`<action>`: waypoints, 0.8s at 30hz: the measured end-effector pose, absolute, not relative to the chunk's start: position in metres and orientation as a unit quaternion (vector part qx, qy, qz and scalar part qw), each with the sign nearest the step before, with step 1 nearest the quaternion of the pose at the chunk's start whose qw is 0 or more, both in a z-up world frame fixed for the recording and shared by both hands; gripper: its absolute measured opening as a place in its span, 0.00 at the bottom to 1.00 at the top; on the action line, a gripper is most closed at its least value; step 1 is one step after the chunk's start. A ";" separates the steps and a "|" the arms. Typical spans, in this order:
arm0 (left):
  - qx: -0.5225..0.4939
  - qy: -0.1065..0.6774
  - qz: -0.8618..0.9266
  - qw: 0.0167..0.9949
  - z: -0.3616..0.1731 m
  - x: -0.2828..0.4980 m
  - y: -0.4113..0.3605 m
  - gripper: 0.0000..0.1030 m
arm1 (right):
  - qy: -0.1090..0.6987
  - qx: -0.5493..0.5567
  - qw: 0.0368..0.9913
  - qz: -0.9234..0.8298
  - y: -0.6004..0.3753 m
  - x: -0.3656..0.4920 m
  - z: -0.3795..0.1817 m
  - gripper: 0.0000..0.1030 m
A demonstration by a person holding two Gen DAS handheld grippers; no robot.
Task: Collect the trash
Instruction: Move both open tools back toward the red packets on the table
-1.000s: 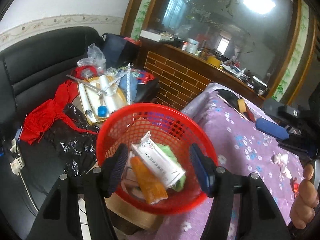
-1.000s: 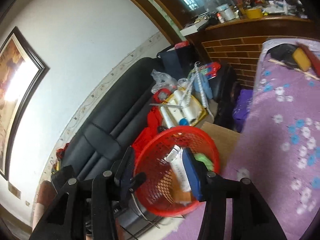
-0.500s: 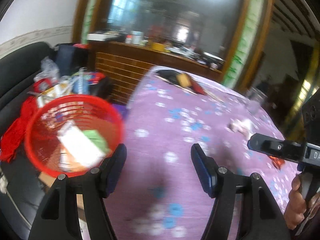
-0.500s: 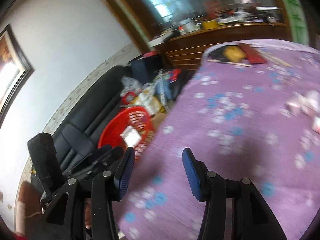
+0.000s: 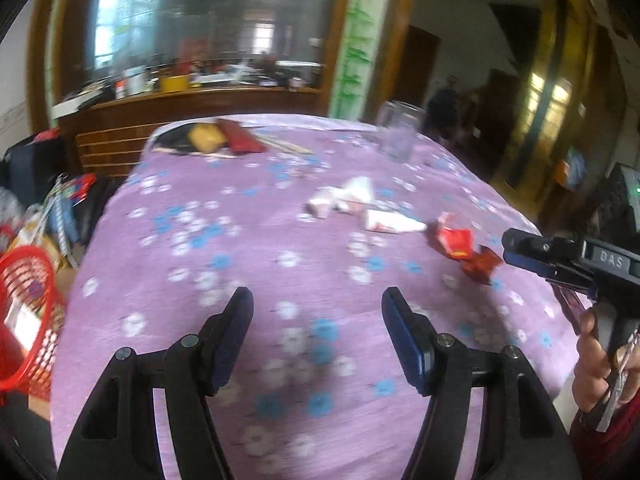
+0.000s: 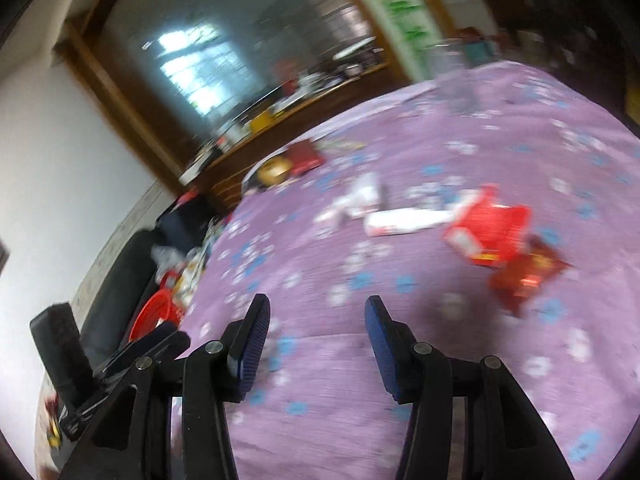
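Red wrappers point(image 5: 454, 240) and white crumpled wrappers point(image 5: 352, 200) lie on the purple flowered tablecloth point(image 5: 248, 248). They also show in the right wrist view, red wrappers point(image 6: 492, 232) and a white wrapper point(image 6: 404, 220). The red mesh basket point(image 5: 24, 312) with trash in it sits low at the left edge of the table; it is small in the right wrist view point(image 6: 154, 314). My left gripper point(image 5: 316, 308) is open and empty over the cloth. My right gripper point(image 6: 316, 312) is open and empty, short of the red wrappers.
A clear glass point(image 5: 398, 132) stands at the table's far side. A yellow box point(image 5: 206, 138) and a dark red packet point(image 5: 240, 142) lie at the far left corner. A cluttered black sofa point(image 6: 128, 272) is left of the table.
Both grippers have swung right from the red basket to over the table. The wrappers have come into view and the basket has slid to the left edge.
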State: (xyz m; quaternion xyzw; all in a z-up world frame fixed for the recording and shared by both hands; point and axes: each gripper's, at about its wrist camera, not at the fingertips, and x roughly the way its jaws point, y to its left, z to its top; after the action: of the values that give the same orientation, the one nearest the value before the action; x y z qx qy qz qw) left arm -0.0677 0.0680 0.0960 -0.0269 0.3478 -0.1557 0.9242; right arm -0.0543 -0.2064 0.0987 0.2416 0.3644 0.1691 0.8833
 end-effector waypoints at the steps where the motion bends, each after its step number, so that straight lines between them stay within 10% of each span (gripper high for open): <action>1: -0.020 0.349 -0.163 0.923 0.097 -0.068 0.060 0.64 | 0.362 0.250 0.884 0.161 -0.217 -0.057 0.097 0.52; 24: 0.020 0.368 -0.185 0.911 0.088 -0.069 0.014 0.64 | 0.405 0.275 0.871 0.036 -0.291 -0.049 0.057 0.54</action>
State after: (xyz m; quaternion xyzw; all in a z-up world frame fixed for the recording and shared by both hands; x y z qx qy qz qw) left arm -0.0692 0.0145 0.0882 0.0202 0.3683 -0.1847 0.9109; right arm -0.0487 -0.2906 0.0569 0.2747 0.4053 0.0364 0.8712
